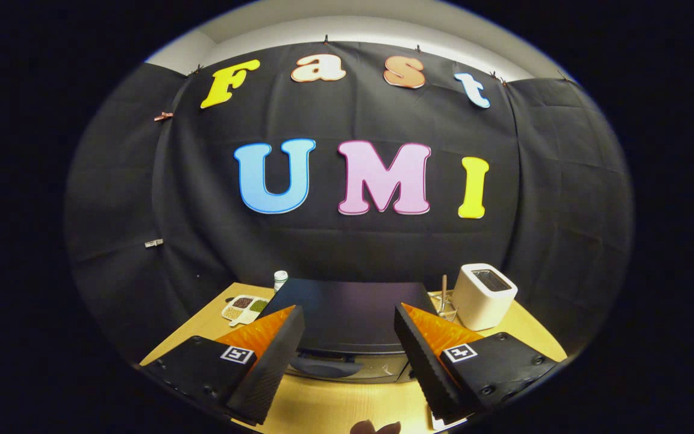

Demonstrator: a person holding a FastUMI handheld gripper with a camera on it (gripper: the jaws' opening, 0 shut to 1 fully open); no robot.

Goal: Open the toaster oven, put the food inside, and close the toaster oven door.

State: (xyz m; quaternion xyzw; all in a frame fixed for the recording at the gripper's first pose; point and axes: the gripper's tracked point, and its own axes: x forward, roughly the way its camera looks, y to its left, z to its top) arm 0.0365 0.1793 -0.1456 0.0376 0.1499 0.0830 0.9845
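Observation:
A black toaster oven (347,313) stands on the wooden table (335,410), seen from above its flat top. Its door handle (326,366) shows as a dark bar at the front, with the door closed against the body. My gripper (347,355) hovers above the oven's front edge, its two fingers spread wide to either side of the oven top, with nothing between them. A bit of brown food (374,428) peeks at the table's near edge below the fingers.
A white pop-up toaster (484,295) stands to the right of the oven, with a small rack and a wooden stick (443,298) beside it. A divided tray of grains (244,308) and a small white bottle (280,279) sit to the left.

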